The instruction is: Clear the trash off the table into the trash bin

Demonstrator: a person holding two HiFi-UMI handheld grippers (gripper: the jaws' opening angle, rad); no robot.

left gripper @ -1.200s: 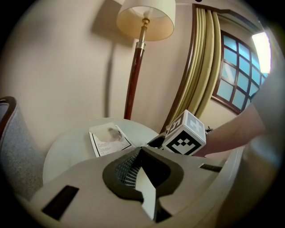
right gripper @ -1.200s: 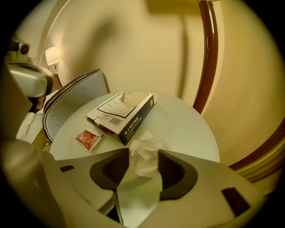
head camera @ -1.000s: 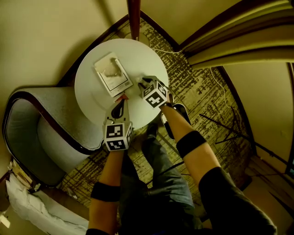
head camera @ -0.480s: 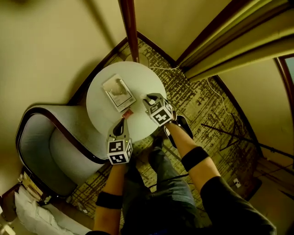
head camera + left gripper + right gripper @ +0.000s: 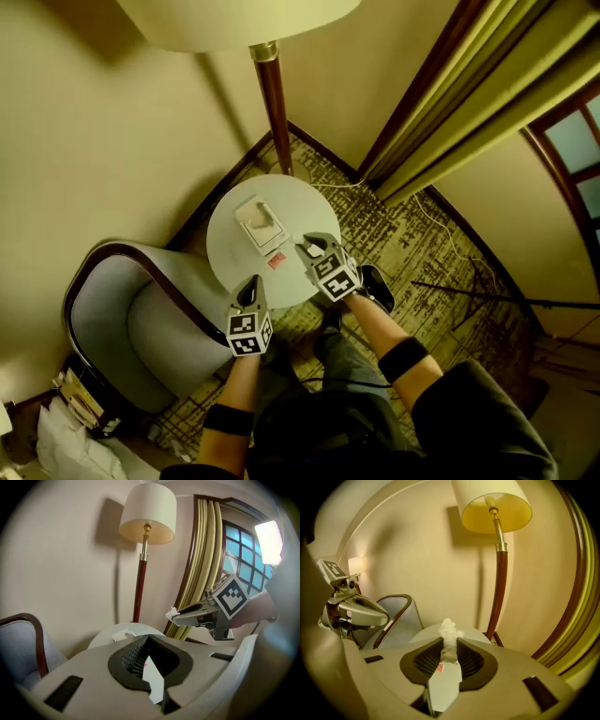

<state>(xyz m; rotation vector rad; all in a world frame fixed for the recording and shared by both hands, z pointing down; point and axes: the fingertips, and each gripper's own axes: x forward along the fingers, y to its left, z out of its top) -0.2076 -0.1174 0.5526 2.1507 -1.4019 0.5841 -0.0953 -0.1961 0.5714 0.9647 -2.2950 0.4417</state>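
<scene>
Overhead, right gripper (image 5: 305, 246) pinches one crumpled tissue (image 5: 449, 637), left gripper (image 5: 253, 282) has jaws pressed together, above one round table (image 5: 225, 248); one red packet (image 5: 275, 261) sits at 5 o'clock of one tray (image 5: 261, 223).

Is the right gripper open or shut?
Shut: the right gripper pinches a crumpled white tissue between its jaws.

The right gripper (image 5: 450, 645) pinches a crumpled tissue (image 5: 449, 632) between its fingers (image 5: 477, 660).
</scene>
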